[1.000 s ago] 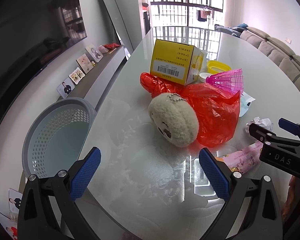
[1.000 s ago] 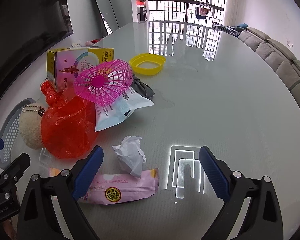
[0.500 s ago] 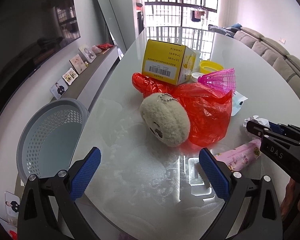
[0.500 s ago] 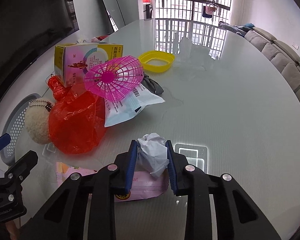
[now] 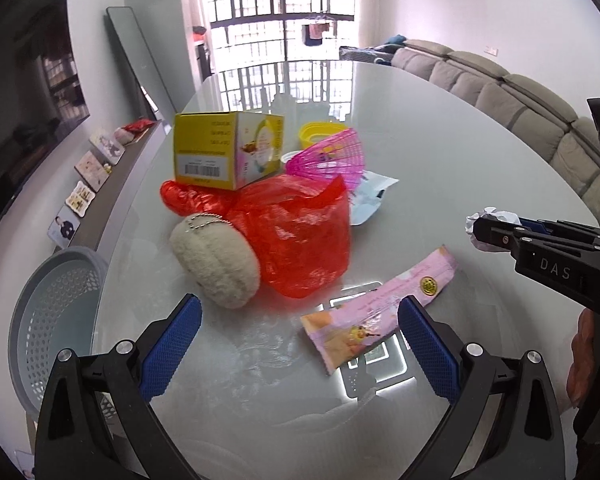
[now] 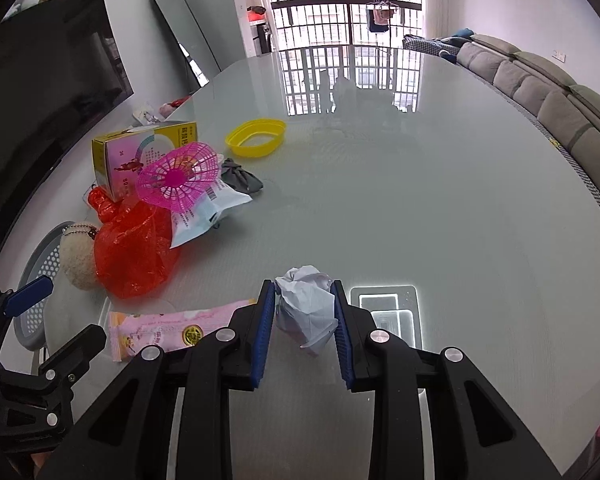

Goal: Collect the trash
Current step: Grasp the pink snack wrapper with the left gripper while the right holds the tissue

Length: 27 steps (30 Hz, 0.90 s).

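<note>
The bench [image 6: 440, 208] is a pale glossy grey-white, and on it sit a translucent red plastic bag [image 5: 300, 236], a cream fuzzy plush [image 5: 216, 264], a yellow box [image 5: 220, 148] with a black barcode, a bright yellow bowl [image 6: 256, 138] and a magenta lattice-ribbed basket [image 6: 178, 176]. A crumpled white paper ball [image 6: 306, 308] shows between blue ridged pads on black jaws. Nearby lies a pink wrapper [image 5: 380, 312] with a gold emblem, and off the bench edge stands a grey perforated bin [image 5: 48, 320].
</note>
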Each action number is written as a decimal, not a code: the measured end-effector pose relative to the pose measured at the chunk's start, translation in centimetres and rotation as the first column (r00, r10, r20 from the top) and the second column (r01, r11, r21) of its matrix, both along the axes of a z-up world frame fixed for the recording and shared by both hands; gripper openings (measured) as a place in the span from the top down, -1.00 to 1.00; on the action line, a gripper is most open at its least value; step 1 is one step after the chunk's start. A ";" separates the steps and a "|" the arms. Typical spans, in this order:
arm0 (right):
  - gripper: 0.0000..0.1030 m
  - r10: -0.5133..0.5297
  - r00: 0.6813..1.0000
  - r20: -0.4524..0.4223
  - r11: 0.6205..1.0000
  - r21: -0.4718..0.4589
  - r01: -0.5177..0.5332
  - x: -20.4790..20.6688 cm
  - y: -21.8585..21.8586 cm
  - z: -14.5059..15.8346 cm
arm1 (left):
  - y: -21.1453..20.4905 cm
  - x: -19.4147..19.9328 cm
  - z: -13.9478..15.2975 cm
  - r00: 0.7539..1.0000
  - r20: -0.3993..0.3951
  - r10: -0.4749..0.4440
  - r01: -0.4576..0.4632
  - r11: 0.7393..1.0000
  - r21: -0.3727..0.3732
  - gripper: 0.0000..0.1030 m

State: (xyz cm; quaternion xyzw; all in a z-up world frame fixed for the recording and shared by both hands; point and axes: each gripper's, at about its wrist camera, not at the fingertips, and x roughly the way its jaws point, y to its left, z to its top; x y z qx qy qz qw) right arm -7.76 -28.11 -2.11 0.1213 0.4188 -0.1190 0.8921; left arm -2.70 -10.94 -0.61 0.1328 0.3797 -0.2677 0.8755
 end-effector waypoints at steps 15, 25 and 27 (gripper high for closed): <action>0.46 -0.066 0.997 0.030 0.996 0.055 0.064 -4.2 -3.5 0.2 | -5.4 -0.2 -2.7 0.982 -0.100 -0.160 0.165 0.985 0.049 -0.88; 0.46 -0.094 0.995 0.032 0.992 0.089 0.090 -6.0 -4.8 -0.7 | -7.2 0.4 -4.7 0.972 -0.150 -0.181 0.190 0.981 0.049 -0.85; 0.46 -0.097 0.995 0.033 0.991 0.094 0.094 -6.0 -5.0 -0.8 | -7.6 0.1 -5.2 0.971 -0.153 -0.181 0.191 0.980 0.054 -0.72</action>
